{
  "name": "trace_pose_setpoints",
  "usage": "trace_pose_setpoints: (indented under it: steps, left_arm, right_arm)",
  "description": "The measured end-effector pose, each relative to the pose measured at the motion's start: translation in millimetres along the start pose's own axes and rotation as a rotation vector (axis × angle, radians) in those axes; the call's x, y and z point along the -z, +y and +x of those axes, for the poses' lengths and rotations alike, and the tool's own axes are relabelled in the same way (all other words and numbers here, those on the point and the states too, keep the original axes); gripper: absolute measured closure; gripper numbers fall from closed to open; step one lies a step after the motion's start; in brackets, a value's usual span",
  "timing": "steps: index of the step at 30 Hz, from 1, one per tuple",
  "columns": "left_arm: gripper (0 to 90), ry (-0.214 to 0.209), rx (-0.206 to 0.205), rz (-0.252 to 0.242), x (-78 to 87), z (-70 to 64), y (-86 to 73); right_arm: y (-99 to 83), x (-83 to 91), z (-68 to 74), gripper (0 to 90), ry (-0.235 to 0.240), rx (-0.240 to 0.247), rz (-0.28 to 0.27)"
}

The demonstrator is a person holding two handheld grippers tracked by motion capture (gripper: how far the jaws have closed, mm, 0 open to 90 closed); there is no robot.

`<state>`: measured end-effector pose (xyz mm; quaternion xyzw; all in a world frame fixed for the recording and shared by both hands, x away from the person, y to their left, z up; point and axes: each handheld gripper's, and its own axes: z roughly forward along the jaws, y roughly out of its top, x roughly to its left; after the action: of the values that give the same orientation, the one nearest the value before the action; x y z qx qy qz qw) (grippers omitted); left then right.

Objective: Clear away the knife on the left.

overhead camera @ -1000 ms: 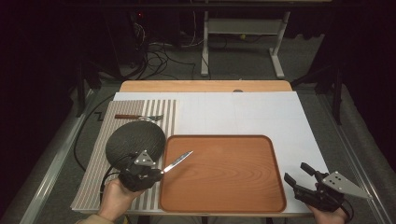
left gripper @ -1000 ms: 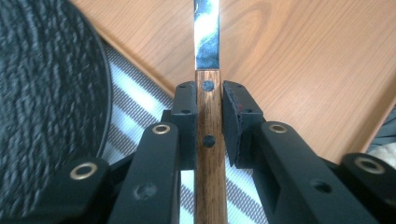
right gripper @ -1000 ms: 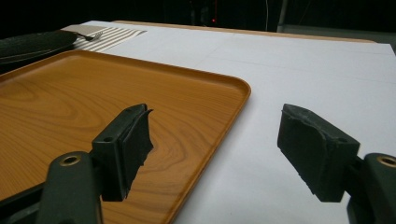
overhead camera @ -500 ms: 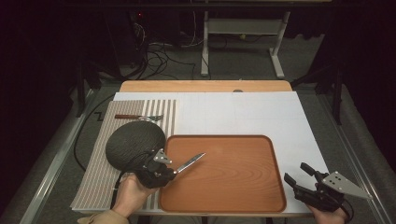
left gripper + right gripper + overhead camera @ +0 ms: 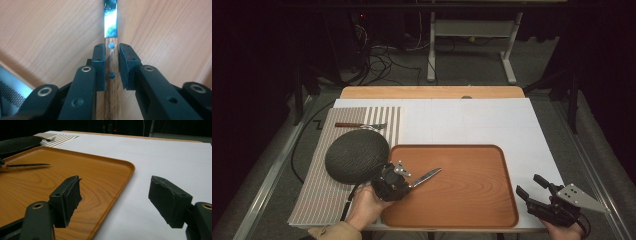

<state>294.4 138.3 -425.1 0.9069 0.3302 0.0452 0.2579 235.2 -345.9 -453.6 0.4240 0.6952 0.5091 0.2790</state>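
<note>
At nine o'clock of table: striped mat (image 5: 314, 200), dark round plate (image 5: 357, 156) on it, fork (image 5: 360, 125) just beyond at twelve o'clock of plate. Left gripper (image 5: 404, 184) over tray's (image 5: 472, 200) near-left corner, jaws clamped on knife (image 5: 426, 177) by wooden handle, blade aimed two o'clock over tray. Right gripper (image 5: 531, 189) at five o'clock of tray, jaws wide apart, holding nothing.

Orange-brown woodgrain tray (image 5: 462, 185); dark plate (image 5: 356, 156); striped beige-white placemat (image 5: 319, 200).
</note>
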Motion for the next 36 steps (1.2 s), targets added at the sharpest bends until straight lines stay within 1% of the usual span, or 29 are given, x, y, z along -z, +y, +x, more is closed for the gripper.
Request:
trace_pose_setpoints:
  steps: [2, 5, 6, 7, 13, 16, 17, 18, 26, 30, 34, 36]
  left_arm:
    - [72.5, -0.004, -0.010, 0.008, -4.6, -3.0, 5.4]
    - [72.4, -0.004, -0.014, 0.014, -8.1, -5.1, 8.9]
    - [72.4, -0.008, -0.021, 0.023, -11.9, -6.9, 12.1]
    - [72.4, -0.008, -0.021, 0.023, -11.9, -6.9, 12.1]
    - [72.3, -0.004, -0.039, 0.052, -24.6, -13.6, 19.8]
    - [71.8, -0.002, -0.041, 0.060, -27.8, -15.2, 20.7]
    - [70.8, -0.002, -0.041, 0.060, -27.8, -15.2, 20.7]
    - [67.1, -0.003, -0.044, 0.064, -28.4, -15.3, 20.8]
    - [66.9, 0.000, -0.040, 0.081, -31.7, -17.3, 19.3]
    - [67.9, 0.002, -0.046, 0.081, -31.6, -17.9, 19.0]
    - [73.5, 0.014, -0.065, 0.067, -31.8, -18.1, 18.7]
    - [73.9, 0.010, -0.066, 0.062, -31.1, -17.4, 19.2]
  right_arm:
    - [0.0, -0.1, 0.0, 26.1, 0.000, 0.000, 0.000]
    - [0.0, -0.1, 0.0, 26.1, 0.000, 0.001, 0.002]
    - [0.0, -0.2, 0.1, 26.1, 0.000, 0.001, 0.002]
    - [0.0, -0.2, 0.1, 26.1, 0.000, 0.001, 0.002]
    - [-0.1, -0.2, 0.0, 26.1, 0.001, 0.001, 0.001]
    - [-0.1, -0.2, 0.0, 26.1, 0.002, 0.001, 0.001]
    - [-0.1, -0.2, 0.0, 26.1, 0.002, 0.001, 0.001]
    - [-0.2, -0.1, -0.1, 26.1, 0.002, 0.001, 0.002]
    - [-0.2, -0.4, 0.0, 26.1, 0.004, 0.001, 0.004]
    - [-0.2, -0.4, -0.1, 26.2, 0.003, 0.001, 0.005]
    - [-0.2, -0.5, 0.0, 26.2, 0.003, 0.001, 0.005]
    - [-0.2, -0.5, 0.0, 26.2, 0.003, 0.001, 0.005]
